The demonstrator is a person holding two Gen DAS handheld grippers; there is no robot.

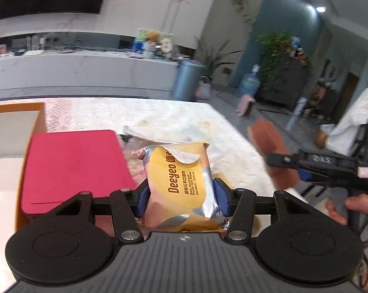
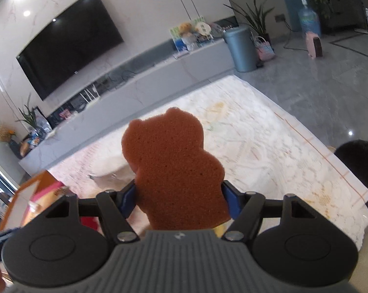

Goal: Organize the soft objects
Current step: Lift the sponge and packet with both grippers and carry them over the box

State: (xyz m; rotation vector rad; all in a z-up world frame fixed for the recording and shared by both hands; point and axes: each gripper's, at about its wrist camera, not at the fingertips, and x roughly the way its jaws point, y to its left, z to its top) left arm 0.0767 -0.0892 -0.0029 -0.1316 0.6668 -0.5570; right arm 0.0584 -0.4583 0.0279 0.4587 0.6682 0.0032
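Note:
My left gripper (image 1: pixel 182 195) is shut on a yellow and silver pack of Deeyeo wet wipes (image 1: pixel 181 178), held upright above the table. My right gripper (image 2: pixel 181 200) is shut on a brown bear-shaped sponge (image 2: pixel 174 168), held up in the air. The sponge also shows in the left wrist view (image 1: pixel 271 151), to the right of the wipes, with the right gripper's black body behind it. A red flat cloth or pad (image 1: pixel 74 166) lies inside an orange box (image 1: pixel 41 117) at the left.
A white patterned tablecloth (image 2: pixel 269 146) covers the table. A crumpled clear plastic bag (image 1: pixel 159 134) lies behind the wipes. The table edge runs at the right, with grey floor beyond. A TV, a long cabinet and a grey bin stand far behind.

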